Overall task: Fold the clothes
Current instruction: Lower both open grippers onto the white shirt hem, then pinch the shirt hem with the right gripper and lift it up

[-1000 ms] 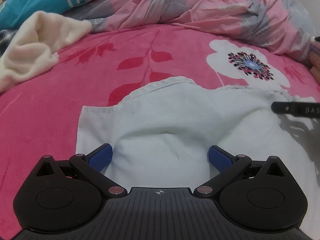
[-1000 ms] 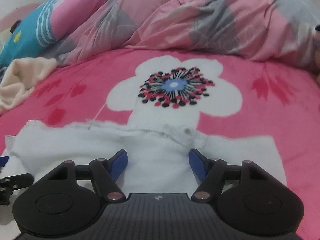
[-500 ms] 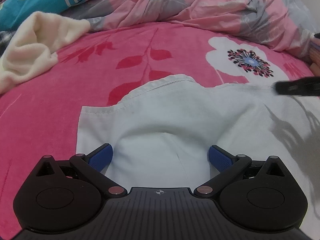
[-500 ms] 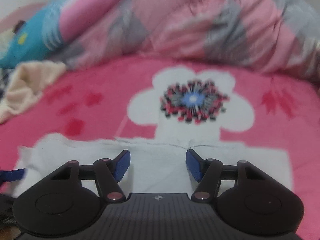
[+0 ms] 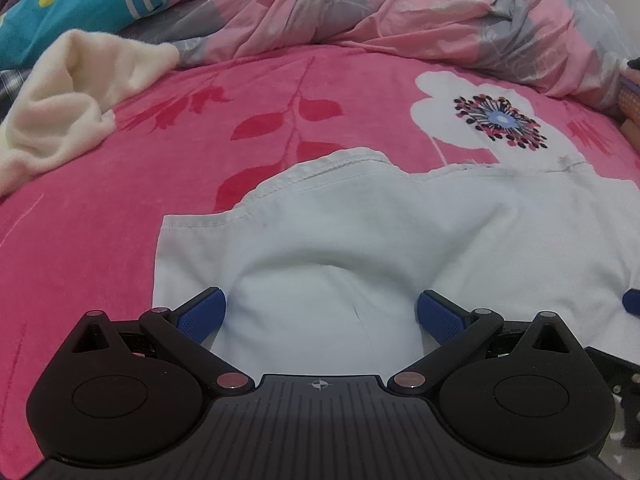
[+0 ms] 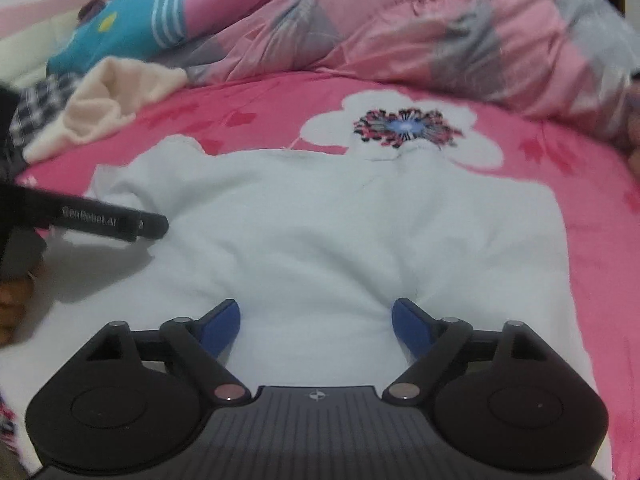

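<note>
Two tongs hung over a white garment [image 5: 360,240] that lay spread on the pink flowered bed cover [image 5: 100,240]. The left tongs [image 5: 320,316] stood wide apart, their blue pads on either side of a raised fold of the cloth, pinching nothing. The right tongs [image 6: 316,320] were likewise spread open above a bunched part of the same garment [image 6: 320,240]. A cream cloth [image 5: 72,96] lay crumpled near the far left, well apart, beside a rumpled pink and grey quilt [image 5: 440,12] and a teal striped pillow [image 5: 80,4]. The right wrist view was blurred; the garment's near edge was hidden beneath both tools, and no container appeared.
</note>
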The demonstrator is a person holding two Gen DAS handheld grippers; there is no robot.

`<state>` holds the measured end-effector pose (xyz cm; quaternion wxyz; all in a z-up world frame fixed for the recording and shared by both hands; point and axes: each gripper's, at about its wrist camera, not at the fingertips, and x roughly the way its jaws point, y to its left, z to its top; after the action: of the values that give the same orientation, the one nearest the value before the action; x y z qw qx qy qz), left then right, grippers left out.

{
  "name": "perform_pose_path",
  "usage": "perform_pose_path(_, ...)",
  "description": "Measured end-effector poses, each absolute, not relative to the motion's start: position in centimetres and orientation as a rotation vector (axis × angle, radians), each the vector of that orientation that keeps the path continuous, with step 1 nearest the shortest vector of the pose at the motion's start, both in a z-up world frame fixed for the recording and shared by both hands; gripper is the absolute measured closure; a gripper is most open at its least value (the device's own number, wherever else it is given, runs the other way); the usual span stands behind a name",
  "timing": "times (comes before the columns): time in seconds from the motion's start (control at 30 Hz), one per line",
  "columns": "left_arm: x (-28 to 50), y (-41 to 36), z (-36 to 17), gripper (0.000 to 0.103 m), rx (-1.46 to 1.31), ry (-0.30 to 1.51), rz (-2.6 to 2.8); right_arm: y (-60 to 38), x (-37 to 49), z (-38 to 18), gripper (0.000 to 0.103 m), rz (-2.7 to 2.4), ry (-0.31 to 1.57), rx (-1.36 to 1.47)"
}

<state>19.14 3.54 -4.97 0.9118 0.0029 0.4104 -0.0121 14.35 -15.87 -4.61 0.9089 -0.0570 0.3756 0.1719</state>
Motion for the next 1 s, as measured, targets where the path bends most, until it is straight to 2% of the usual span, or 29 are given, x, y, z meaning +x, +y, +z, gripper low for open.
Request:
perform_pose_path(0.23,18.6,3.6,-4.3,0.0,0.013,0.838,-0.022,-16.2,14.2,-5.0,0.009,0.351,0.754,-0.103)
perform_pose_path(0.5,11.0,4.6,0.2,0.0,0.058,0.711,-0.106,-16.4,13.6,-5.3,0.008,0.35,0.724,-0.09)
perform_pose_path(0.63,7.6,4.2,-0.8,0.0,0.09,0.764,-0.18,-16.6,13.5,-5.4,0.008,0.352,0.714,-0.085)
perform_pose_path(0.77,6.5,3.4,-4.3,0.0,0.135,0.855,-0.168,-16.6,13.4,-5.3,0.006,0.362,0.706,-0.083)
perform_pose_path(1.0,6.5,3.9,-3.6,0.0,0.077,0.858,-0.127,-17.1,10.0,-3.0,0.003,0.395,0.618,-0.069)
